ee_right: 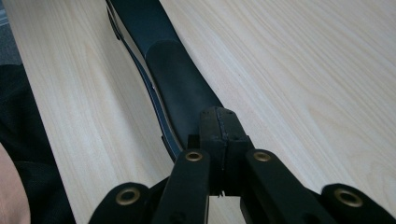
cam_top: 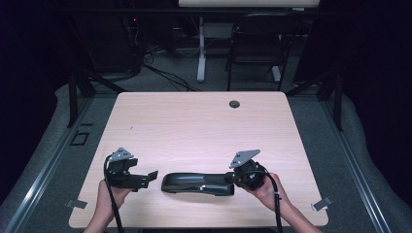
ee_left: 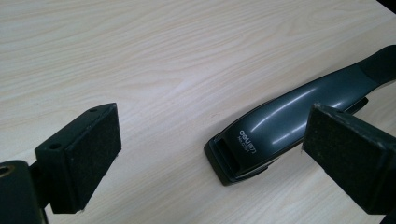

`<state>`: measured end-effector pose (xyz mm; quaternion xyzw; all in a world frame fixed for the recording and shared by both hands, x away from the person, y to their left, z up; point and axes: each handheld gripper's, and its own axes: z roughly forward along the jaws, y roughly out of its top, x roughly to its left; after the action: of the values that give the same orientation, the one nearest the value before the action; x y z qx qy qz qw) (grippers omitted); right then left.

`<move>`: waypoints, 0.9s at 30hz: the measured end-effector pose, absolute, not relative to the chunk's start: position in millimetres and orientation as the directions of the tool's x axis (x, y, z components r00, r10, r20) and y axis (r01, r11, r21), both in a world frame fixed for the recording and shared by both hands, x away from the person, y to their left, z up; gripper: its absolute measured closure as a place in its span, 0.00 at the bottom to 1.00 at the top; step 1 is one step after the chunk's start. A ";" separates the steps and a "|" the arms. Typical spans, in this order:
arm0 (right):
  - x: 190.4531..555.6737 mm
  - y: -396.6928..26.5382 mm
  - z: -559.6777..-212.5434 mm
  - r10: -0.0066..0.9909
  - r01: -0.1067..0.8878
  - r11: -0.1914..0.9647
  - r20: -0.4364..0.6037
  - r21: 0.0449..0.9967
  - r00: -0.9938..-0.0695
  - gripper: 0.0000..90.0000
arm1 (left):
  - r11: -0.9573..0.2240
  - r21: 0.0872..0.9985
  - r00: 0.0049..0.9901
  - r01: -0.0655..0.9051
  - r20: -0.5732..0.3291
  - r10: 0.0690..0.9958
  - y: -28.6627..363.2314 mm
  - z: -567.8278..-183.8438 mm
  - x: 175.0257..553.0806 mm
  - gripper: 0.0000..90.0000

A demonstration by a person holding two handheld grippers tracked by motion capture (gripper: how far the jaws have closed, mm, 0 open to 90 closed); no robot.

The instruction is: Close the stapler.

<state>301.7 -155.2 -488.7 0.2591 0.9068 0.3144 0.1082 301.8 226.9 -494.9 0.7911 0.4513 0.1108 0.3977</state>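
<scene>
Stapler (cam_top: 197, 183) lying flat on table (cam_top: 194, 121) near front edge, between both grippers. Left gripper (cam_top: 145, 178) sitting wide apart just beside stapler's head. Right gripper (ee_right: 223, 126) pressing fully closed jaws over stapler's tail, gripping nothing.

one black stapler (cam_top: 197, 183), two tongs, left (cam_top: 152, 175) and right (cam_top: 232, 177), one wooden table (cam_top: 194, 126), one folding chair (cam_top: 257, 43)

long dark stapler (cam_top: 197, 183) lying flat, table's near edge

Overhead and close views, shared stapler (cam_top: 197, 183)
</scene>
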 end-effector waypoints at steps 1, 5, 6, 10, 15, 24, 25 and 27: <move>302.2 -155.3 -489.7 0.537 0.404 0.669 -0.030 0.624 -0.843 1.00 | -0.276 0.729 0.568 0.626 -0.184 0.802 226.9 -494.9 301.8 0.05; 303.6 -155.4 -494.4 0.537 0.410 0.676 -0.027 0.612 -0.843 1.00 | -0.276 0.729 0.567 0.627 -0.183 0.803 226.8 -495.0 301.7 0.05; 303.8 -155.7 -494.5 0.536 0.410 0.675 -0.025 0.613 -0.844 1.00 | -0.276 0.729 0.567 0.626 -0.182 0.804 227.0 -495.0 301.8 0.05; 303.4 -155.3 -494.4 0.536 0.411 0.676 -0.026 0.611 -0.844 1.00 | -0.277 0.729 0.566 0.627 -0.182 0.804 226.9 -495.0 301.9 0.05; 303.5 -156.0 -495.4 0.539 0.413 0.666 -0.018 0.621 -0.842 1.00 | -0.278 0.728 0.567 0.626 -0.180 0.804 226.3 -495.1 301.9 0.05; 303.2 -155.7 -497.3 0.537 0.412 0.676 -0.026 0.611 -0.843 1.00 | -0.275 0.730 0.561 0.625 -0.176 0.809 225.6 -495.1 301.5 0.05; 302.7 -154.6 -496.8 0.536 0.409 0.681 -0.033 0.607 -0.844 1.00 | -0.276 0.731 0.562 0.625 -0.176 0.808 225.8 -495.1 301.5 0.05; 302.6 -154.3 -496.7 0.536 0.408 0.683 -0.036 0.606 -0.844 1.00 | -0.276 0.729 0.564 0.626 -0.180 0.806 226.8 -494.8 301.6 0.05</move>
<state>302.6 -154.3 -496.7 0.2588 0.9113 0.3025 0.1056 301.6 226.8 -494.8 0.7907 0.4529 0.1133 0.3961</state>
